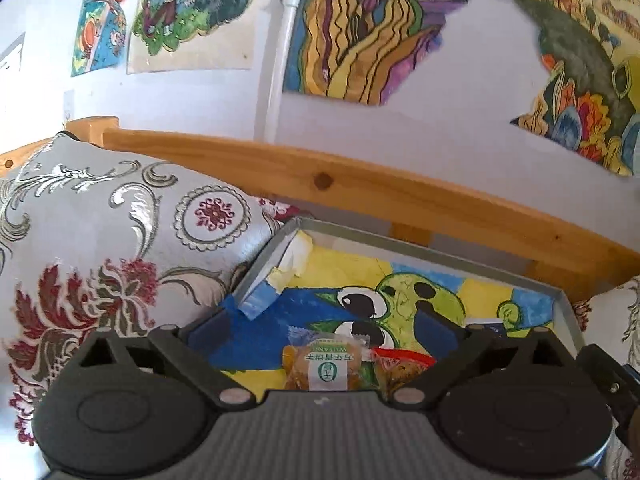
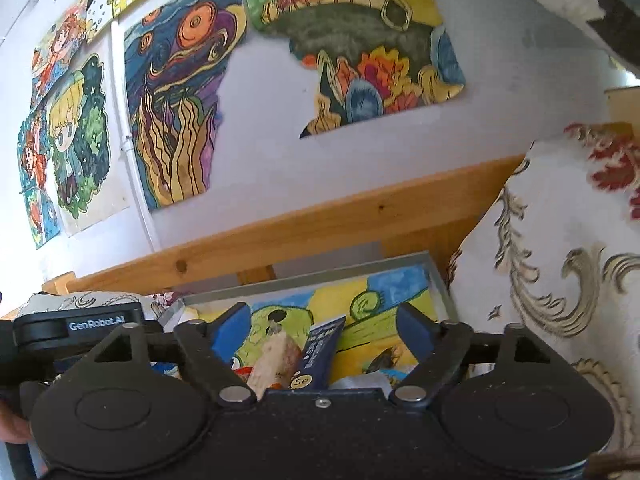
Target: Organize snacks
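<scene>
A shallow box [image 1: 440,258] with a grey rim and a painted cartoon bottom lies on the bed. In the left wrist view, a clear packet with a brown snack and a white label [image 1: 320,368] lies in it, next to a red and orange packet [image 1: 400,364]. My left gripper [image 1: 322,330] hovers over them, open, touching neither. In the right wrist view, a beige wrapped snack [image 2: 276,356] and a dark blue packet [image 2: 320,354] lean together inside the box [image 2: 312,276]. My right gripper [image 2: 324,332] is open around them, with gaps on both sides.
Patterned grey and red pillows flank the box [image 1: 120,240] [image 2: 560,260]. A wooden bed rail [image 1: 360,188] runs behind it, under a white wall hung with paintings. A bent flap [image 1: 264,276] stands at the box's left corner. The left gripper's body [image 2: 76,328] shows beside the right one.
</scene>
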